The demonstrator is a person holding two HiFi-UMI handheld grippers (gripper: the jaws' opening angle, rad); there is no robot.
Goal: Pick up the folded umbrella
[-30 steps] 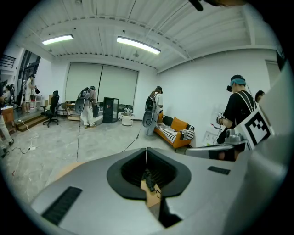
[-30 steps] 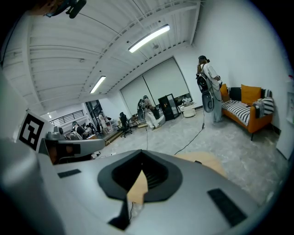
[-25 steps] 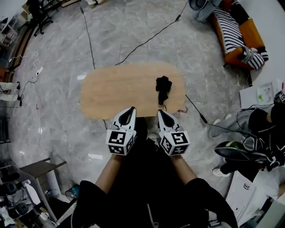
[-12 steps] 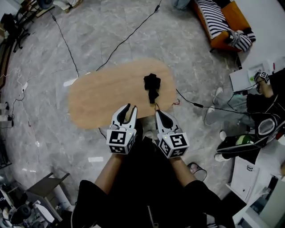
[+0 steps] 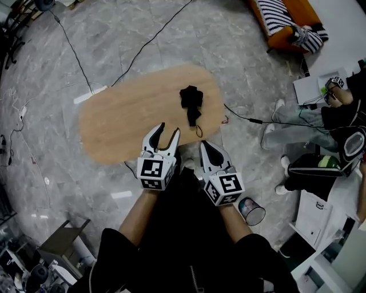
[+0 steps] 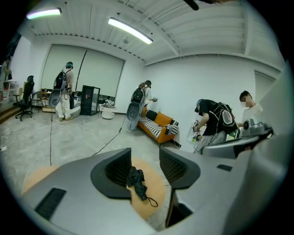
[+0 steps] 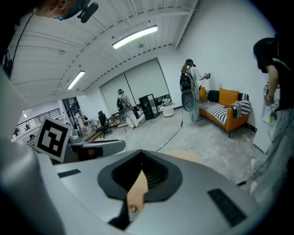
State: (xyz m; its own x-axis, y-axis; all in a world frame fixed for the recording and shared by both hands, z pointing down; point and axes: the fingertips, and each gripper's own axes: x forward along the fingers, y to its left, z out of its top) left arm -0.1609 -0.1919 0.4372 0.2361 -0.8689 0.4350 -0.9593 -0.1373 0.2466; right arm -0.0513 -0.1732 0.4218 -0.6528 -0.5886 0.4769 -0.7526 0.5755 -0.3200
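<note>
The folded black umbrella (image 5: 190,103) lies on the right part of an oval wooden table (image 5: 126,117), its wrist strap (image 5: 198,130) trailing toward the near edge. My left gripper (image 5: 169,130) hovers over the table's near edge, short of the umbrella. Its jaws are opening and nothing is between them. In the left gripper view the umbrella (image 6: 136,179) shows through the gap of the left gripper (image 6: 144,161), well beyond its tips. My right gripper (image 5: 205,143) is shut and empty, just off the table's near edge. In the right gripper view the right gripper (image 7: 140,173) shows only a sliver of tabletop.
Cables (image 5: 251,121) run over the marble floor around the table. An orange striped sofa (image 5: 286,14) stands at the far right, with seated people (image 5: 337,126) beside it. A small bin (image 5: 253,212) sits by my right side and a stool (image 5: 63,243) at lower left.
The left gripper's jaws have gone from shut to open. Both grippers have moved forward, the left over the table's near edge, closer to the umbrella. The right stays shut.
</note>
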